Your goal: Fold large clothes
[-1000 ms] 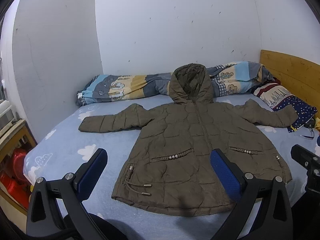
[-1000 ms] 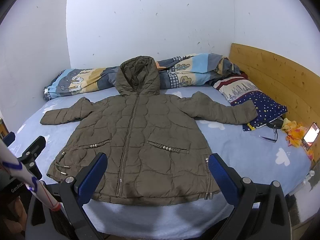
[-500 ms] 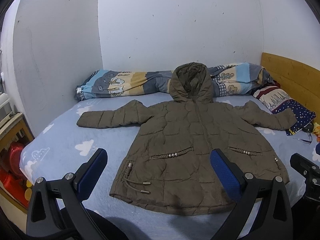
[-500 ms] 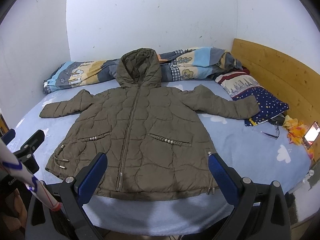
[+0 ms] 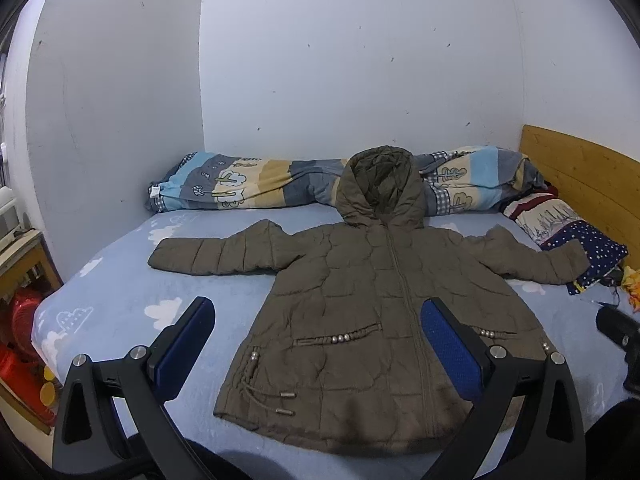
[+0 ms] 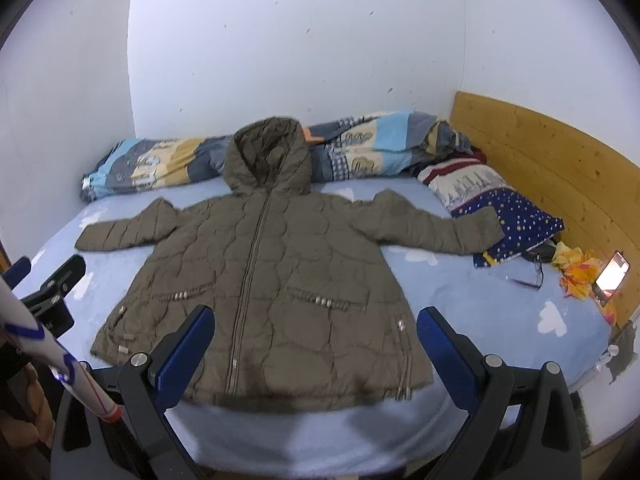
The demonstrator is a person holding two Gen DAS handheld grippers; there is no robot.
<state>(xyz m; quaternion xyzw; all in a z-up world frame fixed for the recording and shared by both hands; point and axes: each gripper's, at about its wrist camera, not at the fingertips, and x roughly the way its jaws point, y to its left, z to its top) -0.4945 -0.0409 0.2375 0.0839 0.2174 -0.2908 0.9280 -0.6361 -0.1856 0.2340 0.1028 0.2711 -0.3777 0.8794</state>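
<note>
An olive quilted hooded jacket (image 5: 372, 312) lies flat on the blue bed, front up, zipped, both sleeves spread out; it also shows in the right wrist view (image 6: 272, 272). Its hood rests against the rolled duvet. My left gripper (image 5: 316, 344) is open and empty, above the bed's near edge over the jacket's left hem. My right gripper (image 6: 314, 350) is open and empty, above the jacket's lower hem. The left gripper's tip shows at the left in the right wrist view (image 6: 56, 284).
A rolled patterned duvet (image 5: 256, 188) lies along the far wall. Pillows (image 6: 508, 220) sit under the right sleeve cuff by the wooden headboard (image 6: 552, 168). A lit phone (image 6: 612, 276) and yellow cloth (image 6: 578, 268) lie at the right. A wooden stand with red items (image 5: 20, 312) is left.
Both grippers have moved slightly up and toward the bed; the jacket sits a little lower and nearer in both views. The jacket itself has not moved.
</note>
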